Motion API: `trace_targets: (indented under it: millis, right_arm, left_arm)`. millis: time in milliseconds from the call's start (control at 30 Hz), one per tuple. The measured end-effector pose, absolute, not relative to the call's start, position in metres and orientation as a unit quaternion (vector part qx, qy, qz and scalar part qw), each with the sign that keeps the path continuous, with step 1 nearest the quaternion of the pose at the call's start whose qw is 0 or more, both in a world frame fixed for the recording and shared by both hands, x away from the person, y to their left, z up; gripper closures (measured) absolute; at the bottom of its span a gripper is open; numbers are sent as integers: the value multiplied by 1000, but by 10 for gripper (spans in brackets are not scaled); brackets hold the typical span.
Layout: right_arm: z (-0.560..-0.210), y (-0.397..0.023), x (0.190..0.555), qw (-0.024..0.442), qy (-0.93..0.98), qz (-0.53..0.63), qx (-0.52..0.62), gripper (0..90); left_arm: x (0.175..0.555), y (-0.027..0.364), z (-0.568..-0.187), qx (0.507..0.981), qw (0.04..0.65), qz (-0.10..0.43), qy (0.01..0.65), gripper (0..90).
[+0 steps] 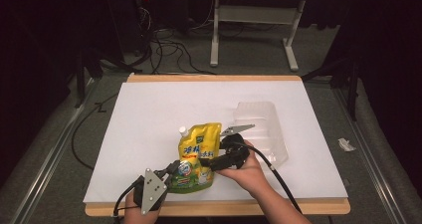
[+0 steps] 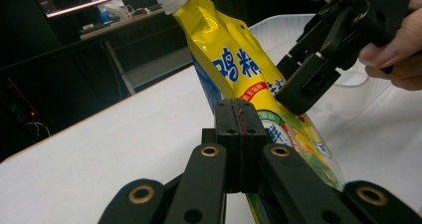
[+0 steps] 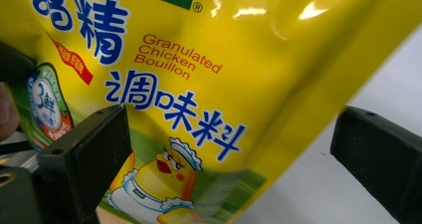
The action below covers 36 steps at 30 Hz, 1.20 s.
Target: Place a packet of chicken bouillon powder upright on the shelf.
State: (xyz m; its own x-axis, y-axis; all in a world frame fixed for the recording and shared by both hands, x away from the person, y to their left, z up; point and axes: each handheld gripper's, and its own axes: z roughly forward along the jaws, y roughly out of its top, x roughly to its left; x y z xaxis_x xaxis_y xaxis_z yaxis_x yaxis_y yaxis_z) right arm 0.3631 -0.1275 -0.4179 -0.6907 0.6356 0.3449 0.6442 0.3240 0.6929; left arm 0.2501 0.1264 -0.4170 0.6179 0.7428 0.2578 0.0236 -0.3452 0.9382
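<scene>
Left gripper has its jaws pinched tight on the bottom corner of the soft yellow plastic bouillon pouch with a white cap, at six o'clock on the white table. Right gripper has its jaws wide open around the pouch's side, not squeezing. I think the pouch is floppy, slippery and a bit heavy, so grab a flat edge. At three o'clock lies a clear plastic tray, close by.

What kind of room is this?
Probably a lab or workshop for recordings: a table under white paper, loose cables on the floor, a desk frame behind, dark surroundings.
</scene>
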Motion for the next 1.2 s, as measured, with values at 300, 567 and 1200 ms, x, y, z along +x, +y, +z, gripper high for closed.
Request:
trace_targets:
  millis: [300,567,1200]
  right_arm:
    - [-418,-127,359,12,-812,-453,-369,171]
    - [-412,-147,351,-14,-786,-499,-365,523]
    - [-401,-157,347,-80,-776,-526,-338,818]
  left_arm:
    - [254,129,-418,739,512,342,273,900]
    - [273,139,-423,726,527,294,331,900]
    - [321,123,-443,749,492,258,361,900]
